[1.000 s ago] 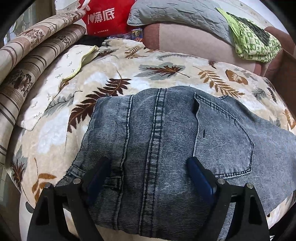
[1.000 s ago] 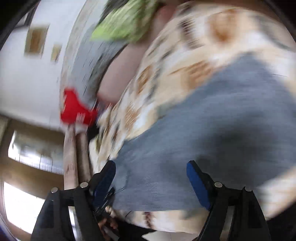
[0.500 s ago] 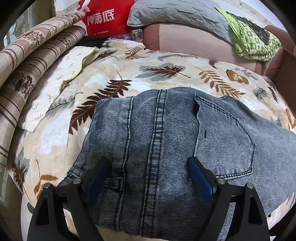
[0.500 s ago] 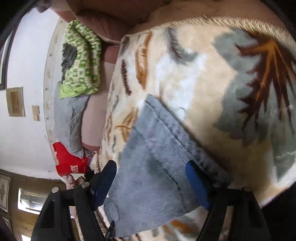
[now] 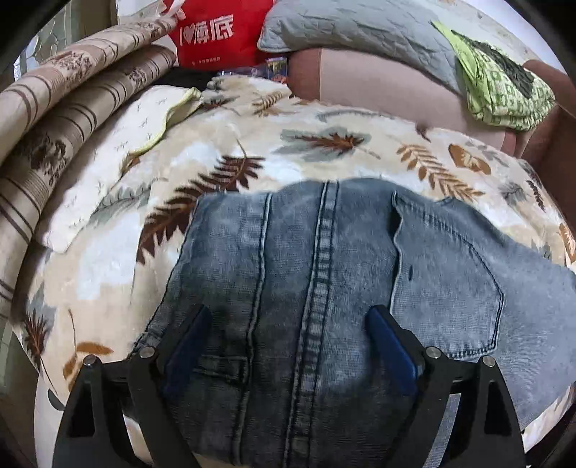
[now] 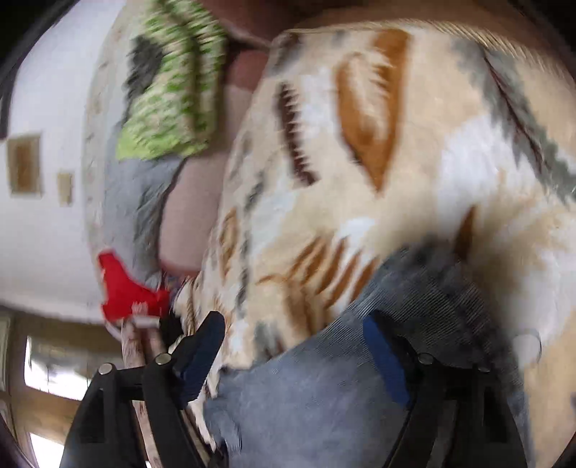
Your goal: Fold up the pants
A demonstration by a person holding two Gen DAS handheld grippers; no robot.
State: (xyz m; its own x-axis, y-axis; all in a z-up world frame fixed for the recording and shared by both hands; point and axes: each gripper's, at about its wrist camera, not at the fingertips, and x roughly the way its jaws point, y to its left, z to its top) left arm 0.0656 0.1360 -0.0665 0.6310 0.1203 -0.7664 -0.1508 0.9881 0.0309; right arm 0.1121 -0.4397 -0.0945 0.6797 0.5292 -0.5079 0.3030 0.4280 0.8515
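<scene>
setting: a bed covered by a cream plush blanket printed with brown and grey leaves point(image 5: 316, 151), with a white wall and wood-framed window at the edge of the right wrist view.
pants: faded blue-grey denim jeans point(image 5: 324, 273) lie spread flat on the blanket, seat side up, centre seam running away from the camera and a back pocket point(image 5: 446, 280) to the right of it.
left gripper: the black left gripper with blue pads point(image 5: 284, 331) hovers low over the waistband end of the jeans, its jaws spread wide apart with denim showing between them and nothing clasped.
right gripper: the black right gripper with blue pads point(image 6: 295, 345) is tilted sideways over a far edge of the jeans point(image 6: 360, 388); its jaws stand wide apart, the cloth lying under and between them; the view is motion-blurred, so contact cannot be told.
background: a red bag with white lettering point(image 5: 216, 32), a grey quilted pillow point(image 5: 360, 28), a green patterned folded cloth point(image 5: 504, 90) and striped beige bedding point(image 5: 64, 118) sit along the head and left side of the bed.
</scene>
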